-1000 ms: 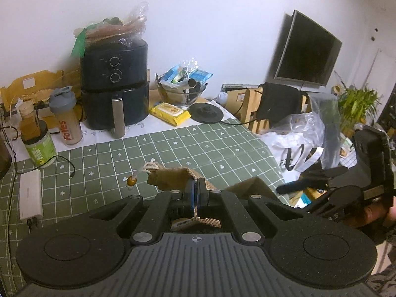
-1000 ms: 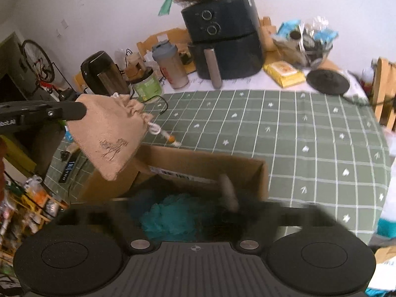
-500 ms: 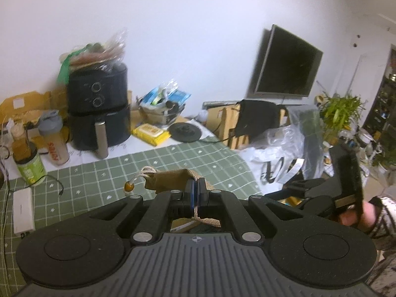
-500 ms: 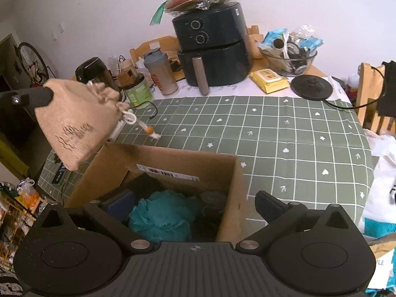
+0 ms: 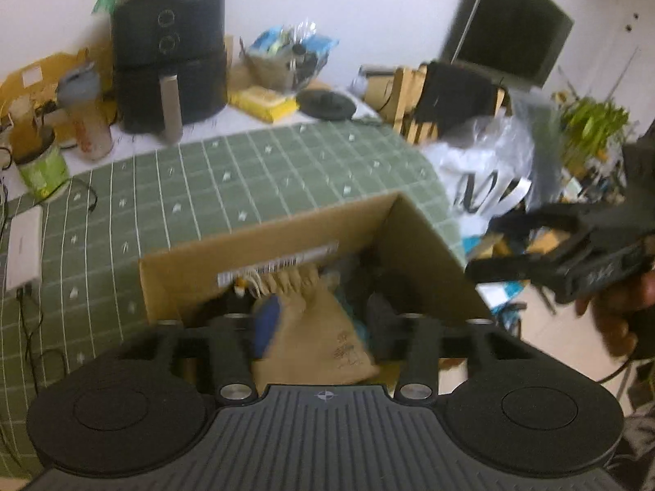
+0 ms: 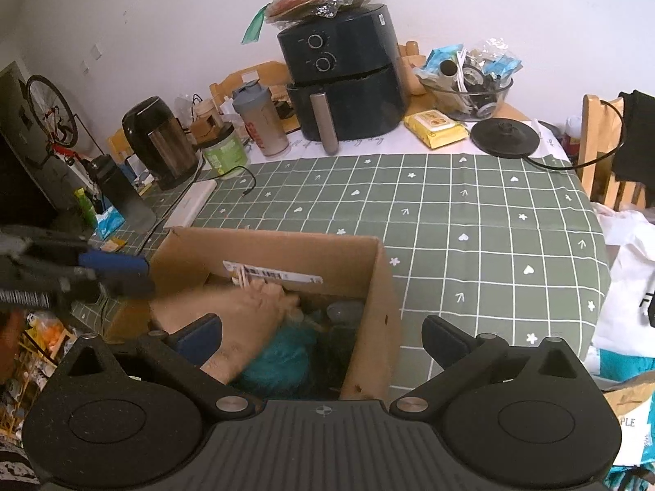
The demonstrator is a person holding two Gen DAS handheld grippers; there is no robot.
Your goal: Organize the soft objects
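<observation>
The left gripper (image 5: 319,323) is hanging over the cardboard box (image 6: 282,247), which is sitting at the near edge of the bench (image 6: 470,212) on its green checked cloth, and its jaws are opening with the beige drawstring pouch (image 5: 323,327) lying loosely between and below them, already inside the box and no longer pinched. To finish this release well, I would judge that the jaws are needing to spread fully before the gripper lifts, so the pouch's cord (image 5: 249,284), which is trailing toward the far wall by the printed label (image 6: 272,274), is not snagging on a pad and dragging the pouch out again; a straight lift is looking safer than a sideways one, since the box walls are close on both sides. The right gripper (image 6: 323,335) is hovering at the box's near side with its jaws spread wide and nothing between them. Inside the box, the pouch is resting toward the left wall and partly over a teal fluffy thing (image 6: 282,364); darker items are filling the right part, too shadowed to identify.
</observation>
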